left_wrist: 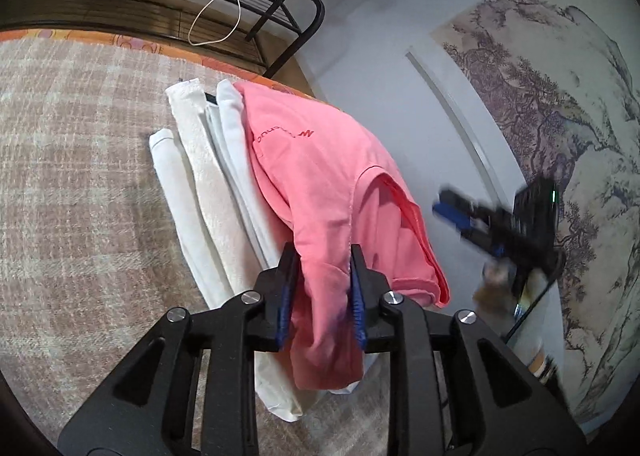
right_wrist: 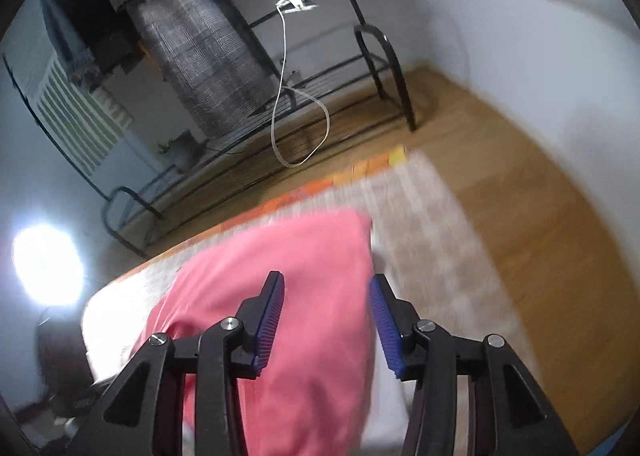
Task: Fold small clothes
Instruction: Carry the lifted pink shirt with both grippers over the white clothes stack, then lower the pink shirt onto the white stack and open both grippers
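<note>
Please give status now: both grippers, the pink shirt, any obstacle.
Left gripper shut on pink shirt, hem pinched. Right gripper open, above the shirt, holding nothing. Shirt draped over white clothes. No obstacle visible.

A coral-pink shirt point(left_wrist: 320, 176) with small red lettering fills the centre of the left wrist view. Left of it lie white and cream folded clothes point(left_wrist: 200, 192). Beneath them a blanket point(left_wrist: 72, 184) shows a beige and off-white plaid, edged in orange at the upper left. The left gripper point(left_wrist: 325, 288) is black with blue pads point(left_wrist: 357, 298). At right hangs a muted ink landscape painting point(left_wrist: 560, 116) in grey and tan. In the right wrist view, the floor point(right_wrist: 540, 256) is honey-brown wood, and a grey checked cloth point(right_wrist: 200, 56) hangs at upper left.
</note>
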`<state>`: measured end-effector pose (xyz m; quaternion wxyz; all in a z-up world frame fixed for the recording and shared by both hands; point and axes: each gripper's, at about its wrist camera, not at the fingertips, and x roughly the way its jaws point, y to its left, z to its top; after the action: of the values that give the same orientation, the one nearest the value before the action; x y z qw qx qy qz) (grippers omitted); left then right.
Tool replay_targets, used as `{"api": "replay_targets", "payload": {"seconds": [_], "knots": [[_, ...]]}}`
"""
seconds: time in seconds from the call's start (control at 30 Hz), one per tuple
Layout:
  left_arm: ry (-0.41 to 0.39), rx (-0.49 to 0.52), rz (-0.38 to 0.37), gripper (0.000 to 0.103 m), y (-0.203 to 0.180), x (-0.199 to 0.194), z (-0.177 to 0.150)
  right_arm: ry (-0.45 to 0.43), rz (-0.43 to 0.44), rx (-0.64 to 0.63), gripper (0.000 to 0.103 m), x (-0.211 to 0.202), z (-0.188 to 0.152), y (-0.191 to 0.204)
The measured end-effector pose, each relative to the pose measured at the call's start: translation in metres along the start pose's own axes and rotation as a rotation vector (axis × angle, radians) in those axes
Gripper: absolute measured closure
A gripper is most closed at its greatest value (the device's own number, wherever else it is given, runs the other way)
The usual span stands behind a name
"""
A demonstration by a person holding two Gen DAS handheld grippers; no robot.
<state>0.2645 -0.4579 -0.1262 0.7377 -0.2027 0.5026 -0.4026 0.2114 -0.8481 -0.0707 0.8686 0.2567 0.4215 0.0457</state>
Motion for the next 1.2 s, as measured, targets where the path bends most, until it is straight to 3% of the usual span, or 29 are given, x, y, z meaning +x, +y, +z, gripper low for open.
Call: {"api": "replay_targets", "payload": {"seconds": [0.1,0.3,0.33,0.4,0.47,0.57,0.63,0.7,0.8,0.9,0.93,1.0,1.2], "knots": [[0.015,-0.003,-0.004,0.081,0.001,-0.001,0.0,0.03,0.074,0.071,0.05,-0.009,-0.032,-0.015],[0.049,0.002,-0.007,0.084,-0.002,0.004,0.001,0.095,0.202,0.161,0.055,-0.011,-0.08,-0.027],[0.057,-0.003,-0.01,0.087,-0.004,0.005,0.002,0.109,0.198,0.159,0.063,-0.007,-0.082,-0.026],[0.063,0.002,-0.009,0.091,-0.009,0.006,0.005,0.139,0.187,0.147,0.098,0.0,-0.085,-0.022],[0.056,0.002,-0.011,0.092,-0.012,0.001,0.008,0.133,0.162,0.118,0.102,-0.002,-0.082,-0.013],[0.043,-0.063,-0.053,0.093,-0.013,-0.008,0.01,0.066,0.076,0.02,0.102,-0.025,-0.069,-0.001],[0.063,-0.145,-0.106,0.093,-0.009,-0.007,0.005,0.021,0.05,0.022,0.103,-0.043,-0.059,-0.006],[0.08,-0.116,-0.055,0.093,-0.012,-0.001,-0.003,-0.025,0.016,0.031,0.103,-0.057,-0.053,-0.016],[0.085,-0.013,0.05,0.092,-0.015,0.006,-0.016,0.023,-0.05,-0.018,0.102,-0.049,-0.057,-0.011],[0.075,0.035,0.104,0.071,-0.017,-0.003,-0.021,0.07,-0.059,-0.029,0.096,-0.041,-0.067,-0.006],[0.073,0.045,0.112,0.071,-0.019,-0.005,-0.021,0.071,-0.066,-0.032,0.093,-0.042,-0.071,-0.004],[0.068,0.083,0.135,0.071,-0.024,-0.015,-0.024,0.072,-0.077,-0.032,0.074,-0.043,-0.074,-0.002],[0.038,0.166,0.191,0.071,-0.045,-0.055,-0.035,0.025,-0.091,0.0,0.072,-0.065,-0.08,0.013]]}}
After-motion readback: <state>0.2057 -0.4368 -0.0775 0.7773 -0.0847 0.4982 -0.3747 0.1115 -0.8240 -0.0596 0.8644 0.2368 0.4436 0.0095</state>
